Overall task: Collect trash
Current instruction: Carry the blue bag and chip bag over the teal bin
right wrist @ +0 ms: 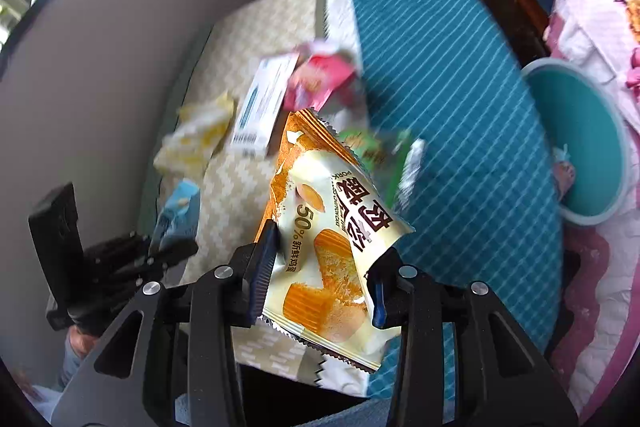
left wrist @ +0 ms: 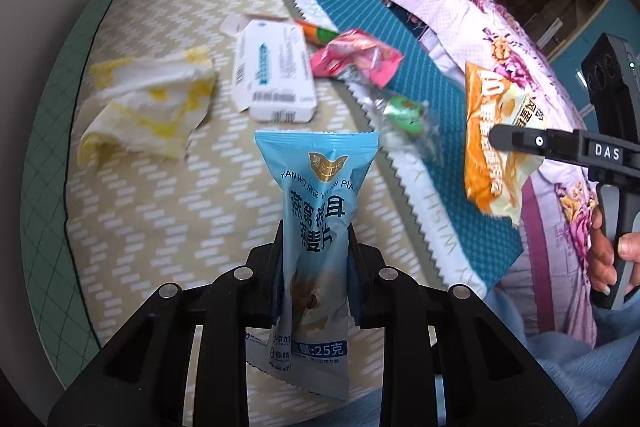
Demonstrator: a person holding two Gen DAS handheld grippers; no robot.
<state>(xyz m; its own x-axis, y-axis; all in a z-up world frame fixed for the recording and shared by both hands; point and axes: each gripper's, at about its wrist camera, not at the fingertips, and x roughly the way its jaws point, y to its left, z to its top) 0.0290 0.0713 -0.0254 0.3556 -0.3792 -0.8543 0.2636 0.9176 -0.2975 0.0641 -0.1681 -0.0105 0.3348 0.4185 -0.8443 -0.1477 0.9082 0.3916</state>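
Trash wrappers held in both of your grippers above the patterned mat.
Your left gripper clenches the blue wrapper upright over the mat's near edge; your right gripper clenches the orange wrapper above the seam where the beige mat meets the teal cloth. Near the mat's far edge lie a yellow napkin, a white carton, a pink wrapper and a green wrapper. Beyond the cloth's right edge a teal bin holds a few scraps.

Blue wrapper in left tongs
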